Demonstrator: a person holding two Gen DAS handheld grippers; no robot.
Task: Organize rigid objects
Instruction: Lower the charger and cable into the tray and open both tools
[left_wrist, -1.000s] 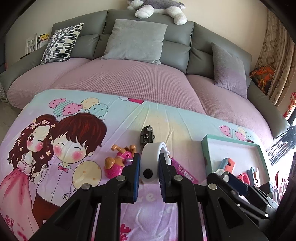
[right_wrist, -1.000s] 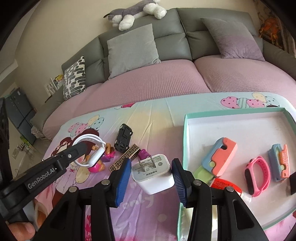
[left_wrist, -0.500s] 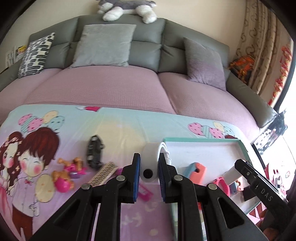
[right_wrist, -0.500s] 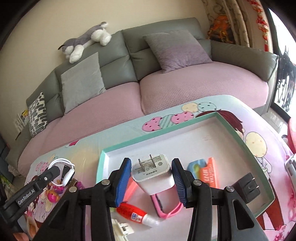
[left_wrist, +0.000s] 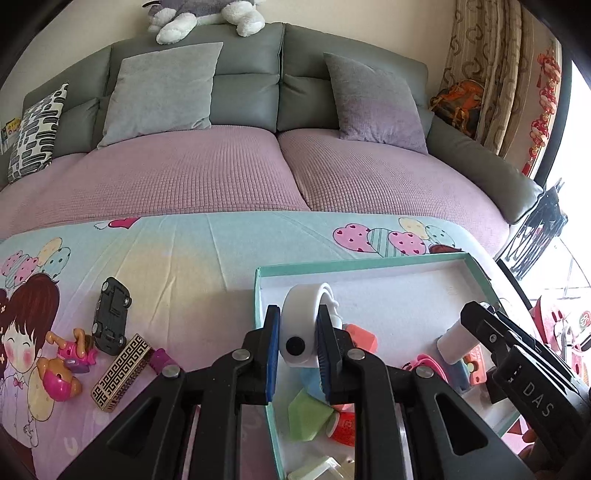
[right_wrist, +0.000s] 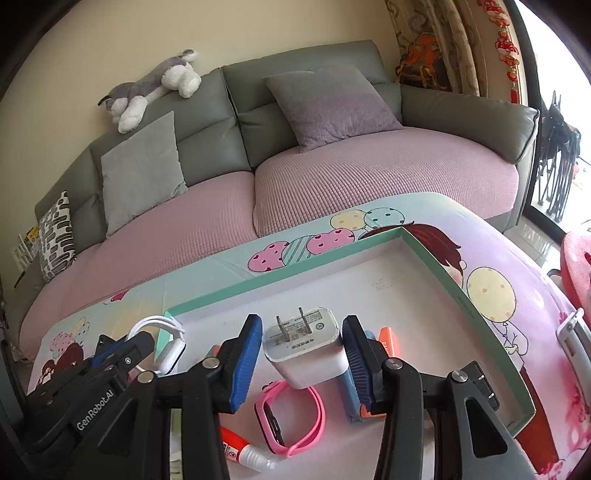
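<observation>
Cartoon-print cloth (left_wrist: 207, 258) covers the table before a grey sofa (left_wrist: 243, 85). Left gripper (left_wrist: 294, 345) is clamped on a white smartwatch (left_wrist: 300, 325), held over the near-left corner of the teal-rimmed tray (left_wrist: 362, 263). Right gripper (right_wrist: 301, 347) is clamped on a white charger plug (right_wrist: 304, 343), prongs up, above the tray's middle and a pink watch (right_wrist: 291, 424).

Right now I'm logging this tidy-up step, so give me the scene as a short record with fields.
left gripper: shut on white watch, above tray
right gripper: shut on white charger, above tray
in tray: pink watch, glue tube, black adapter
on cloth: toy car, patterned box, pink toy
</observation>
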